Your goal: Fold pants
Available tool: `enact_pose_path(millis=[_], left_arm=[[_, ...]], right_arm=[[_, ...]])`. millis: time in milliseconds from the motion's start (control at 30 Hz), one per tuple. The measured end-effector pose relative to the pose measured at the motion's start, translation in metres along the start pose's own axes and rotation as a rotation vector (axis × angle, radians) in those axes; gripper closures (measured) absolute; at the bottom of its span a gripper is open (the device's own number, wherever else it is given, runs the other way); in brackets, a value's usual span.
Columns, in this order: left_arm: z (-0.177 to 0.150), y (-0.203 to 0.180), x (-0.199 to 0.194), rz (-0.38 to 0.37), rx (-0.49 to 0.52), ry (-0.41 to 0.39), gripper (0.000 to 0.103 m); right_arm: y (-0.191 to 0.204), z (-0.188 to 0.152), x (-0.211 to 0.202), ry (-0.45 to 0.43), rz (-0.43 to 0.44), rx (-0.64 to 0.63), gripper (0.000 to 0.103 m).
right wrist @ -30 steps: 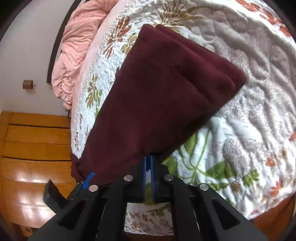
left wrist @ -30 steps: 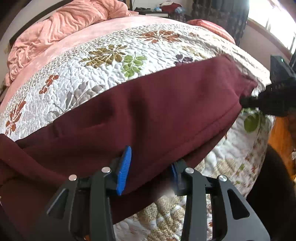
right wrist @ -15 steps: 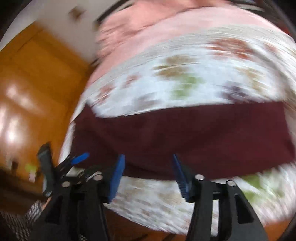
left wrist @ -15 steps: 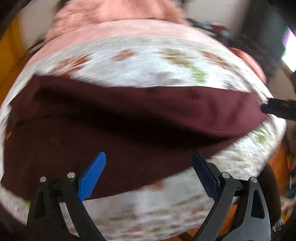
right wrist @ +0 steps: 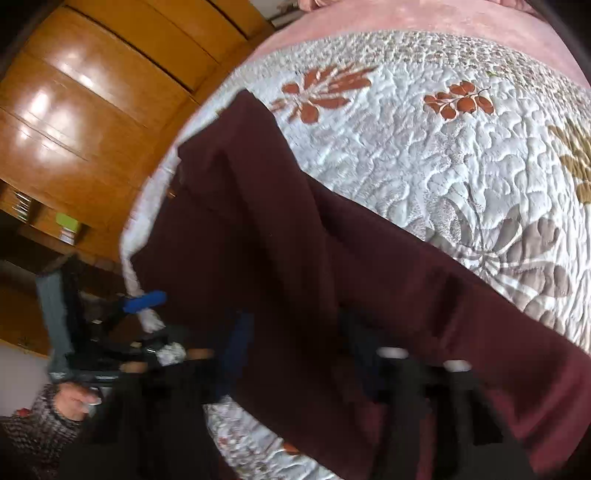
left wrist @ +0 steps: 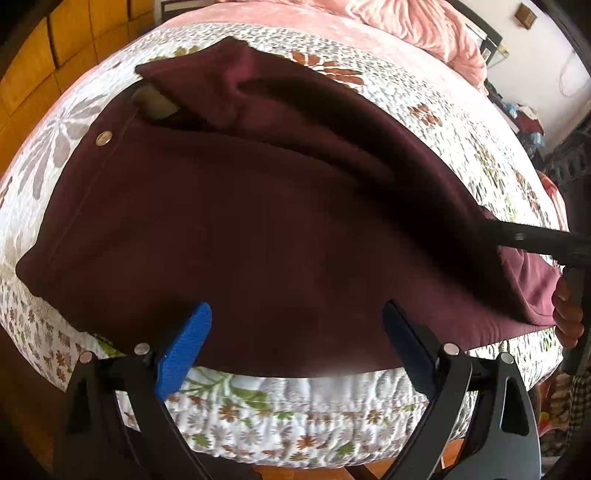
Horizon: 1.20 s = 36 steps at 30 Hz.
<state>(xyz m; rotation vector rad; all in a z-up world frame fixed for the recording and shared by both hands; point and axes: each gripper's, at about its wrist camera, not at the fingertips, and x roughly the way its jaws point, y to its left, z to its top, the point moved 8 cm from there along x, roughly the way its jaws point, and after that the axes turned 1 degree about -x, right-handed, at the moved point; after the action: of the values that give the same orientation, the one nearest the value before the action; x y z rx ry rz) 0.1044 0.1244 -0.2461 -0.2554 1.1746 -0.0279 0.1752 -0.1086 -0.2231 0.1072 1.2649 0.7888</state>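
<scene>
Dark maroon pants lie folded lengthwise across the near edge of a floral quilted bed, waistband and metal button at the left. My left gripper is open and empty, just in front of the pants' near edge. In the right wrist view the pants fill the middle. My right gripper is blurred and dark, its fingers apart over the cloth. The right gripper's finger shows at the right of the left wrist view, against the leg end.
A pink blanket is bunched at the bed's far side. Wooden wardrobe doors stand left of the bed. The bed's front edge drops off just below my left gripper. A cluttered side table is at far right.
Both grippers have let go of the pants and opened. Both have swung to the left, toward the waistband end. The pants now lie flat on the quilt.
</scene>
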Motion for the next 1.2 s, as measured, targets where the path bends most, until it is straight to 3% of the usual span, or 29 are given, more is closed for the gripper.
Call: enact_pose_path(millis=[33, 233, 400, 567, 633, 800, 900, 1033, 1200], left_arm=[[0.001, 0.003, -0.001, 0.000, -0.005, -0.001, 0.010], [0.017, 0.011, -0.015, -0.009, -0.053, -0.028, 0.010], [0.053, -0.002, -0.039, 0.009, -0.072, -0.074, 0.010], [0.097, -0.037, -0.024, 0.136, 0.010, -0.013, 0.010], [0.118, -0.051, -0.012, 0.201, 0.054, 0.002, 0.010], [0.167, -0.045, 0.021, 0.347, 0.046, 0.108, 0.010], [0.180, -0.030, 0.033, 0.363, -0.018, 0.190, 0.010], [0.197, -0.021, 0.048, 0.430, 0.004, 0.275, 0.010], [0.208, -0.023, 0.067, 0.411, 0.016, 0.350, 0.010]], right_arm=[[0.001, -0.001, 0.002, 0.007, -0.013, -0.016, 0.095], [0.036, -0.020, -0.029, -0.073, 0.025, -0.139, 0.095], [0.038, -0.076, 0.014, 0.029, -0.045, -0.162, 0.095], [0.022, -0.079, 0.022, -0.010, 0.067, -0.007, 0.087], [0.018, -0.079, 0.017, -0.020, 0.086, 0.023, 0.073], [0.016, -0.083, -0.006, -0.079, 0.091, 0.036, 0.071], [0.016, -0.083, -0.021, -0.121, 0.124, 0.056, 0.068], [0.015, -0.081, -0.027, -0.148, 0.134, 0.065, 0.068], [0.011, -0.080, -0.025, -0.156, 0.143, 0.063, 0.067]])
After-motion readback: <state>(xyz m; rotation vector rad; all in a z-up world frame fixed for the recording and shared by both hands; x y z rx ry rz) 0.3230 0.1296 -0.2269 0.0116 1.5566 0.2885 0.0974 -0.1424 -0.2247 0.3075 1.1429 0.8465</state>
